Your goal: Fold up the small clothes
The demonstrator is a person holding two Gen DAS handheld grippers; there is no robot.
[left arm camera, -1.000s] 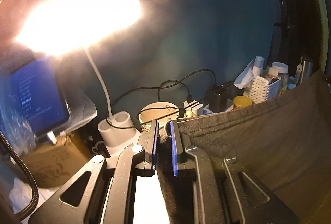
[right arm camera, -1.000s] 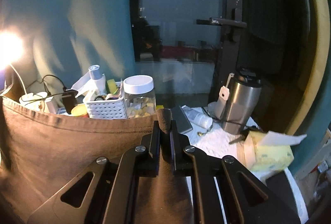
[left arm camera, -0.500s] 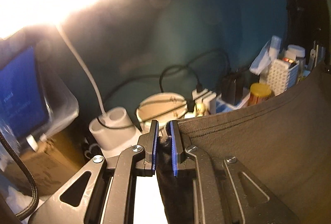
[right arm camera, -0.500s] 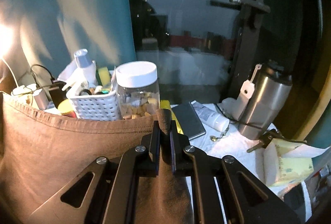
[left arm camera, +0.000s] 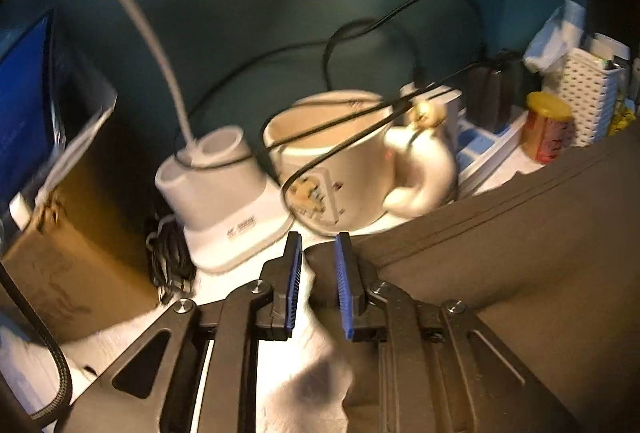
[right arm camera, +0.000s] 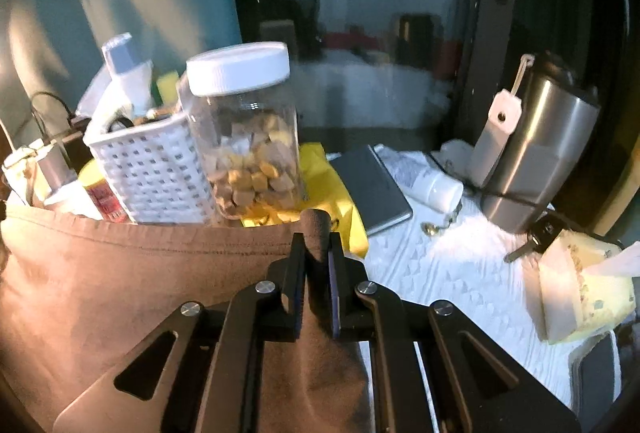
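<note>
A brown-grey garment (left arm camera: 500, 253) lies spread low over the white table cloth, its hemmed edge running up to the right. My left gripper (left arm camera: 318, 257) stands slightly apart with its blue pads; the garment's corner lies against the right pad only, not pinched. In the right wrist view the same garment (right arm camera: 140, 273) stretches left, and my right gripper (right arm camera: 316, 245) is shut on its other top corner, a fold of cloth poking up between the fingers.
Close ahead of the left gripper stand a cream mug (left arm camera: 340, 157), a white lamp base (left arm camera: 224, 193) and cables. A white basket (right arm camera: 152, 173), a snack jar (right arm camera: 248, 129), a steel tumbler (right arm camera: 532, 145), a grey notebook (right arm camera: 372, 185) and a tissue box (right arm camera: 580, 285) crowd the table's back and right.
Both grippers have come down and forward toward the table with the garment. The left jaws have opened a little, loosening the corner. The right stays clamped.
</note>
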